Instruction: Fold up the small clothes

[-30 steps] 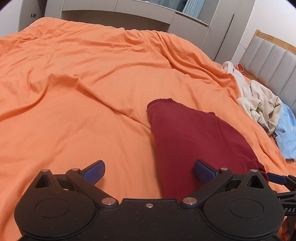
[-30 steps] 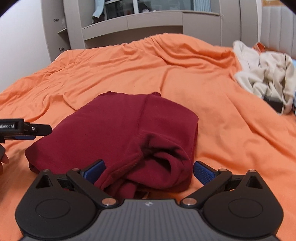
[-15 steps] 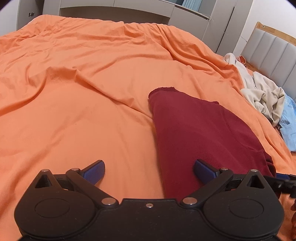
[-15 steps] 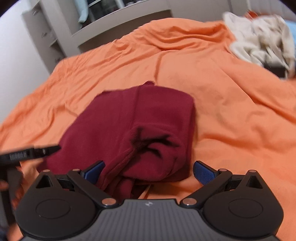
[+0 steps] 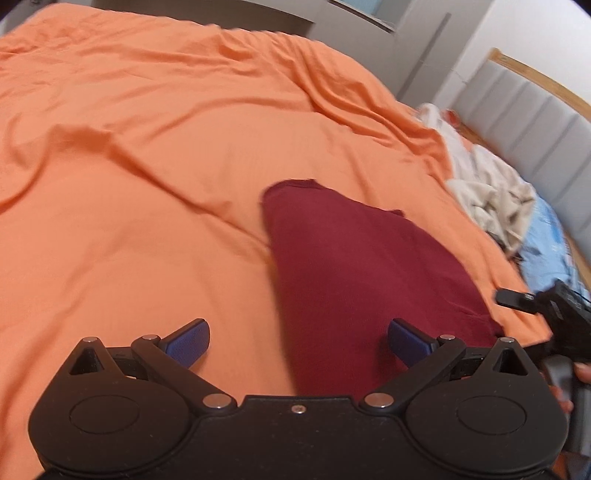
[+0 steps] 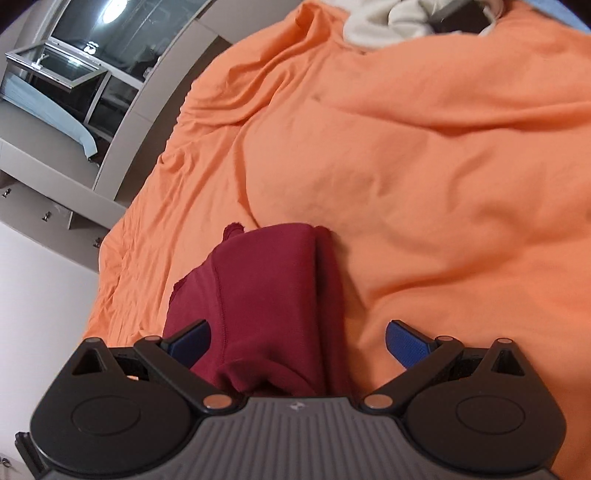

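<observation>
A folded dark red garment [image 5: 354,273] lies on the orange bed cover [image 5: 147,184]. It also shows in the right wrist view [image 6: 266,295], with its near end between the open jaws. My left gripper [image 5: 297,341] is open and empty, low over the garment's near left edge. My right gripper [image 6: 297,341] is open, tilted, and close over the garment's near end. The right gripper's body [image 5: 546,306] shows at the right edge of the left wrist view.
A pile of beige clothes [image 5: 491,184] and a light blue garment [image 5: 546,243] lie at the right by the grey headboard [image 5: 535,99]. The beige pile also shows in the right wrist view [image 6: 388,18]. Grey cabinets [image 6: 48,173] stand past the bed's far side.
The right gripper has rolled and moved in close over the garment's near end. The left gripper has shifted slightly forward. Both stay open.
</observation>
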A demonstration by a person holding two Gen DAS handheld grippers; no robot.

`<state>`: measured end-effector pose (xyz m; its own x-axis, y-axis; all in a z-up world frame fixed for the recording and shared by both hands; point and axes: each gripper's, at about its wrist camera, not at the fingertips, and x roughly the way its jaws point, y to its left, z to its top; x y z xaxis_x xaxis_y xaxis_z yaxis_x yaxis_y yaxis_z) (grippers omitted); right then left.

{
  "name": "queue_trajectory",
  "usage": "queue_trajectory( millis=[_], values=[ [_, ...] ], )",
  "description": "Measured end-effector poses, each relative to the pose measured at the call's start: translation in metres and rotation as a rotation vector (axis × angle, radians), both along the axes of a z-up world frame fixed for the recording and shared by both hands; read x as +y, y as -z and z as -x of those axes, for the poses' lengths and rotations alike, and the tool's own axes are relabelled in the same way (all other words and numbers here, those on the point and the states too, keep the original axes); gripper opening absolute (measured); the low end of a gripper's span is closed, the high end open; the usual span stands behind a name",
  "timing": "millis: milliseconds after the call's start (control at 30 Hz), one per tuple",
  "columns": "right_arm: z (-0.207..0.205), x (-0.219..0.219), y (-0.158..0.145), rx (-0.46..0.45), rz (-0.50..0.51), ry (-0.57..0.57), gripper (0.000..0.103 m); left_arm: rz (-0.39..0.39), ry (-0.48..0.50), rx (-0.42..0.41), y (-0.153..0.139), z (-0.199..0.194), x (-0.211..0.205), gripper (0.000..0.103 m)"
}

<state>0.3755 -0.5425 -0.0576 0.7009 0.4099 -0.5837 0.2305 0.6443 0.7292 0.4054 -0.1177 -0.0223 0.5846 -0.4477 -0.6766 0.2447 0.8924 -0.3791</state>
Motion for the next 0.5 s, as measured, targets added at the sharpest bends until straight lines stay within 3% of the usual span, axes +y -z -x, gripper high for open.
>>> queue_trajectory(
  millis=[167, 267, 500],
  values=[
    [-0.01, 0.007, 0.012, 0.029, 0.021, 0.009, 0.103, 0.039, 0.1, 0.035, 0.021, -0.018, -0.007, 0.103],
    [-0.01, 0.011, 0.015, 0.034, 0.026, 0.014, 0.103, 0.084, 0.085, 0.068, 0.033, -0.023, -0.005, 0.103],
    [-0.007, 0.023, 0.014, 0.016, 0.097, 0.018, 0.103, 0.086, 0.078, 0.071, 0.031, -0.023, -0.004, 0.103]
  ],
)
